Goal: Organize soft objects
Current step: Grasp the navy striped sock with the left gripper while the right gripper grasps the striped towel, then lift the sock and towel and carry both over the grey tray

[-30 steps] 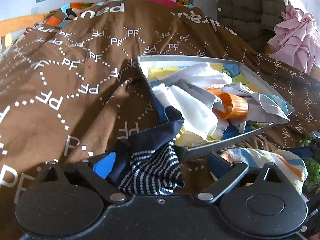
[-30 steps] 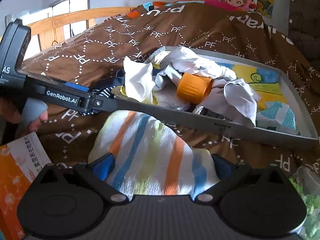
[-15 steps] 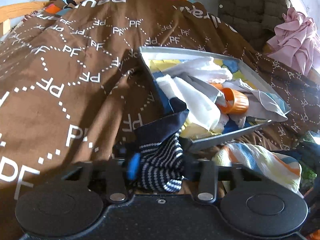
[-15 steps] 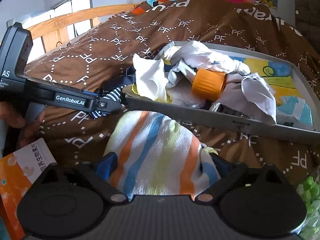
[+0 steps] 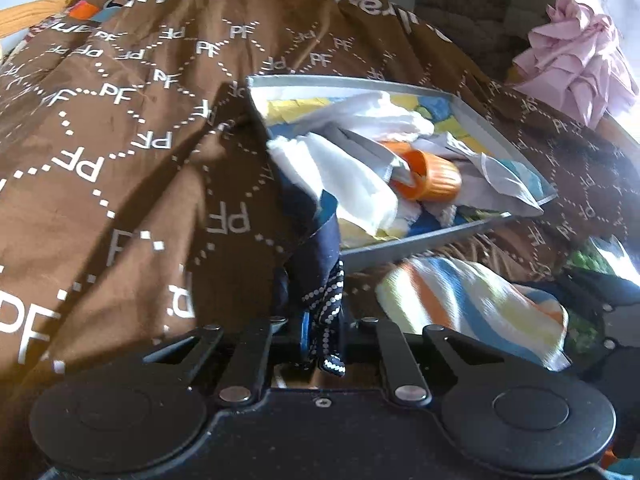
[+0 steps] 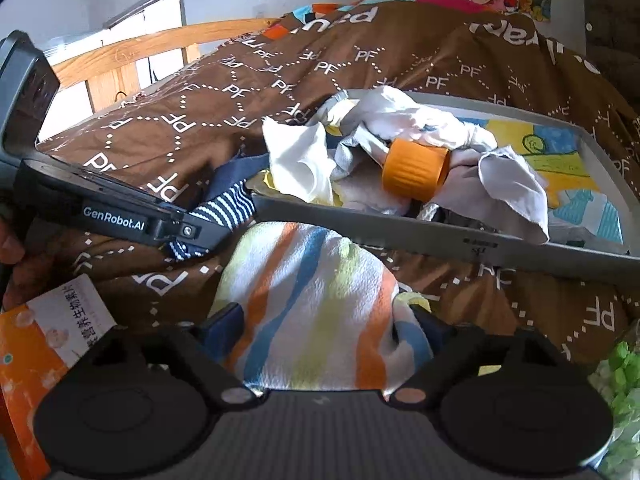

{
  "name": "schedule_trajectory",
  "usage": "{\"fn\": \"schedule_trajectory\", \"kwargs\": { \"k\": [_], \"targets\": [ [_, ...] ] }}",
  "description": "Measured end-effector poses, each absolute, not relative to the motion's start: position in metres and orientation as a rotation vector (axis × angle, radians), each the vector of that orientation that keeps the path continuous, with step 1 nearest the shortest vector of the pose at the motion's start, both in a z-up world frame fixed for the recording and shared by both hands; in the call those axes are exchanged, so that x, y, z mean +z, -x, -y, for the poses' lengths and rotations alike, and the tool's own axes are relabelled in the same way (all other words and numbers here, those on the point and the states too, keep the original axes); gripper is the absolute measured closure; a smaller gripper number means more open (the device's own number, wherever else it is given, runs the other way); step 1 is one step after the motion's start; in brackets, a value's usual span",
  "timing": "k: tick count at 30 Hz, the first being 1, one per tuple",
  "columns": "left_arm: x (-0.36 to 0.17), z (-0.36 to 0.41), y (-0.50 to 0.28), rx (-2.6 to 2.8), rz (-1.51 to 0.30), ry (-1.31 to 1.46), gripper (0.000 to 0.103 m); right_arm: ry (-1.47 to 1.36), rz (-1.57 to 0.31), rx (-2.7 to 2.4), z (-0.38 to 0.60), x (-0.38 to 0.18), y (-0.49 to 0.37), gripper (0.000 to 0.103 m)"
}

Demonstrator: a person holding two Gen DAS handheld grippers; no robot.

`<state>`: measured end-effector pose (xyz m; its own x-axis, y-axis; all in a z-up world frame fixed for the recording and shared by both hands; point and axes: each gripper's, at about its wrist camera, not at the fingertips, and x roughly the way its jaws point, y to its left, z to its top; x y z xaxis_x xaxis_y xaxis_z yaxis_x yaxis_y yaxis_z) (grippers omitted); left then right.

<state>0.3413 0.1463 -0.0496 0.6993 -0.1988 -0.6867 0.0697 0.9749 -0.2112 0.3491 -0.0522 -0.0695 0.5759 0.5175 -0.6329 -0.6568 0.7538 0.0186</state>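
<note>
My left gripper (image 5: 320, 320) is closing, and its pads pinch a navy cloth with white dotted stripes (image 5: 320, 264) that hangs over the near left corner of a grey tray (image 5: 420, 246). The right wrist view shows that gripper (image 6: 188, 232) from the side, with the cloth (image 6: 228, 208) at its tip. In front of the tray (image 6: 400, 236) a towel striped orange, blue and yellow (image 6: 320, 300) lies on the quilt. My right gripper (image 6: 324, 320) straddles it with wide jaws that are closing, the pads at the towel's sides.
The tray holds white and grey cloths (image 6: 304, 164) and an orange ribbed cup (image 6: 414, 174). A brown printed quilt (image 5: 120, 160) covers the bed. A pink garment (image 5: 576, 60) lies at the far right. An orange booklet (image 6: 40, 344) and green stuffing (image 6: 620, 368) flank my right gripper.
The left jaws went from wide open to clamped on the navy striped cloth. The right jaws narrowed a little around the striped towel, which stayed where it was.
</note>
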Motion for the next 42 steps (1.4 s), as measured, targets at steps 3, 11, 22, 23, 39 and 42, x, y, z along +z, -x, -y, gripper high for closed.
{"fn": "schedule_trajectory", "kwargs": {
  "k": [3, 11, 22, 23, 39, 42],
  "targets": [
    [-0.047, -0.141, -0.339, -0.181, -0.796, 0.164, 0.091, 0.226, -0.642, 0.718, 0.054, -0.070, -0.346, 0.022],
    [-0.044, -0.118, -0.331, -0.258, -0.819, 0.112, 0.091, 0.225, -0.588, 0.757, 0.056, -0.069, -0.338, 0.049],
    [-0.030, -0.093, -0.322, -0.298, -0.717, 0.113, 0.092, 0.356, -0.503, 0.738, 0.068, -0.052, -0.322, 0.075],
    [-0.028, -0.091, -0.321, -0.306, -0.701, 0.114, 0.092, 0.360, -0.495, 0.728, 0.070, -0.050, -0.322, 0.075],
    [-0.007, -0.084, -0.340, -0.219, -0.520, 0.116, 0.092, 0.443, -0.316, 0.629, 0.074, -0.001, -0.343, 0.076],
    [-0.004, -0.084, -0.349, -0.165, -0.481, 0.090, 0.092, 0.395, -0.355, 0.611, 0.074, 0.008, -0.359, 0.076]
  ]
}}
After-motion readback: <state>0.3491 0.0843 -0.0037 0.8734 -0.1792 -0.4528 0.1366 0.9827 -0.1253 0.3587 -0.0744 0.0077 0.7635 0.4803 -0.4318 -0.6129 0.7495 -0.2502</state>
